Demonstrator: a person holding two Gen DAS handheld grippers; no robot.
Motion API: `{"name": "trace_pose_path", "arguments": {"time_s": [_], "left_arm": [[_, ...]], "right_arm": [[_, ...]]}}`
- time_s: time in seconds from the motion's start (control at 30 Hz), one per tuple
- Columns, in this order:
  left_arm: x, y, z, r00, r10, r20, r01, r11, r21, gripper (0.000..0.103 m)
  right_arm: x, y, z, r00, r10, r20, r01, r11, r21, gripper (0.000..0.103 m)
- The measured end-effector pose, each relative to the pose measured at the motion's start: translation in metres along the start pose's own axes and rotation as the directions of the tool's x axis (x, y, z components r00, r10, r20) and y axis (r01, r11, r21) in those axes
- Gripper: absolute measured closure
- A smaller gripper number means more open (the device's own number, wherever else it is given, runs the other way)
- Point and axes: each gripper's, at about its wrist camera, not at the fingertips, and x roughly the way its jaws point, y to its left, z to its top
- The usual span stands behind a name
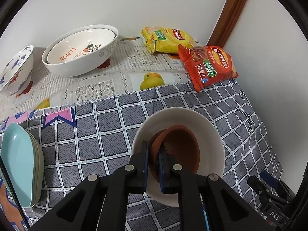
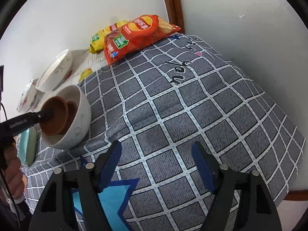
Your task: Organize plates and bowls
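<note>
Only the right view shows 2 brown bowls (image 2: 57,115) nested, left hand-held gripper (image 2: 49,113) clamping 1.

Your bench (image 1: 107,127) wears a grey cotton cloth with a white grid (image 2: 192,115). At eleven o'clock in your left view lies a lace-patterned plastic cover printed with yellow fruit (image 1: 119,80). Plain white walls (image 1: 134,3) meet at one o'clock, where a dark brown wooden trim (image 1: 233,13) rises.
</note>
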Motion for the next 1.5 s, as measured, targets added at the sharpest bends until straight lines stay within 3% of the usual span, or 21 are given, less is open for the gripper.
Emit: {"name": "trace_pose_path", "arguments": {"time_s": [0.13,0.37,0.5,0.67,0.87,1.27,1.5], "left_arm": [[0.001,0.0,0.0,1.0,0.001,0.001,-0.001,1.0,0.001,0.094],[0.003,0.0,0.001,1.0,0.001,0.001,-0.001,1.0,0.006,0.093],[0.004,0.0,0.001,1.0,0.003,0.0,-0.003,1.0,0.007,0.093],[0.006,-0.001,0.002,1.0,-0.002,-0.005,0.002,1.0,0.003,0.092],[0.008,-0.003,0.002,1.0,-0.004,-0.005,0.004,1.0,0.005,0.092],[0.009,-0.006,0.002,1.0,0.003,-0.007,-0.002,1.0,0.027,0.092],[-0.004,-0.005,-0.001,1.0,0.001,0.003,-0.001,0.999,0.05,0.092]], "right_arm": [[-0.001,-0.004,-0.002,0.999,0.033,-0.01,-0.033,0.999,0.039,0.04],[-0.005,0.006,-0.003,0.999,-0.036,0.001,0.036,0.998,-0.047,0.04],[-0.007,0.01,-0.002,0.999,0.034,-0.027,-0.036,0.998,-0.057,0.04],[-0.014,0.023,-0.002,1.0,0.029,-0.005,-0.029,0.993,-0.113,0.04],[-0.017,0.034,-0.003,0.994,0.102,-0.031,-0.105,0.986,-0.128,0.04],[-0.019,0.037,-0.004,0.994,0.106,-0.029,-0.109,0.985,-0.135,0.04],[-0.017,0.043,0.002,0.998,0.057,0.001,-0.057,0.986,-0.156,0.04]]}}
